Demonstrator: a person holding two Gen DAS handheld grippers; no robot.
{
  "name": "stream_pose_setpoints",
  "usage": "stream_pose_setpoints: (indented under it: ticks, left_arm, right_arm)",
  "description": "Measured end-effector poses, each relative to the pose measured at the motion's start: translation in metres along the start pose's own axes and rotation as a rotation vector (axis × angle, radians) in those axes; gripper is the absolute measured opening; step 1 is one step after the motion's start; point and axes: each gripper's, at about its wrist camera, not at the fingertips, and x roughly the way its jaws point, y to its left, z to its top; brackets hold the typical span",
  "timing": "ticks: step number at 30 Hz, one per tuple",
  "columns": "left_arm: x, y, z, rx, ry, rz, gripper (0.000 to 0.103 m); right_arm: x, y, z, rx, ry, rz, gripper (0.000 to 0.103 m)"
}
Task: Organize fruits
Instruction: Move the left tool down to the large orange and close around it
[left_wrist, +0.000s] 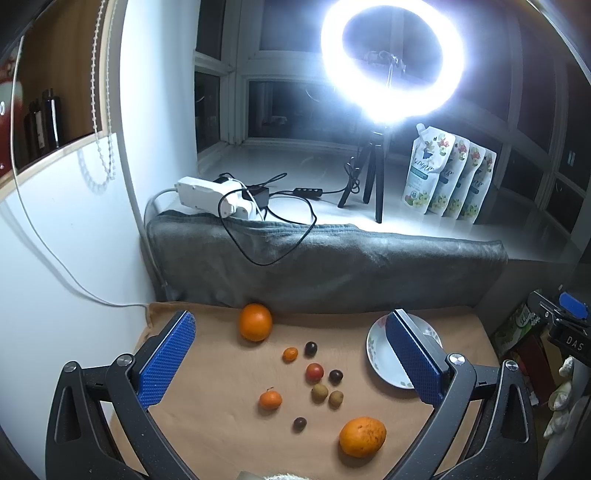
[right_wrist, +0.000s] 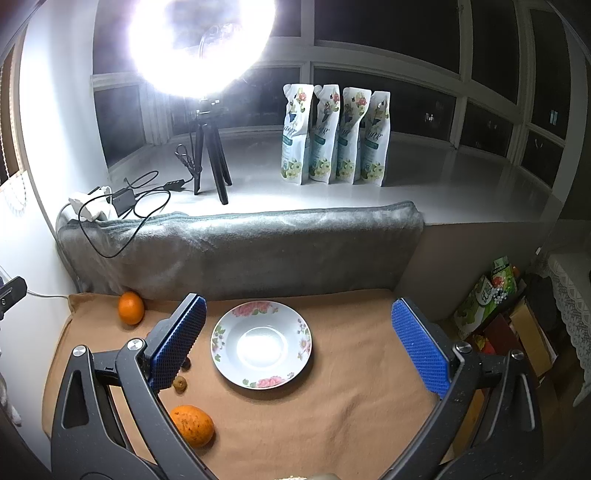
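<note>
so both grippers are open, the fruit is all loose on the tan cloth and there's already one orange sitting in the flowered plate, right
Not quite: the flowered plate is empty, as the right wrist view shows plainly. One orange lies at the back by the grey blanket, another orange near the front, both on the tan cloth. The left gripper and right gripper are open.

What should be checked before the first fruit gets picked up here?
1. Left gripper open: ok.
2. Right gripper open: ok.
3. Plate bare and ready: ok.
4. Fruits apart enough to grasp singly: ok for both oranges; the two longans sit close together, not ok.
5. Cloth flat under the plate: ok.
6. Fruit ripeness or firmness: cannot tell.
</note>
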Motion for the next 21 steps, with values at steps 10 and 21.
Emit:
stream_pose_setpoints:
  ticks: [10, 21]
  left_arm:
    - [0.013, 0.004, -0.013, -0.017, 0.062, -0.028, 0.102]
    - [0.044, 0.022, -0.052, -0.106, 0.218, -0.110, 0.102]
  right_arm:
    - [0.017, 0.004, -0.011, -0.017, 0.072, 0.024, 0.103]
    - [0.057, -0.003, -0.052, 0.057, 0.246, 0.236, 0.103]
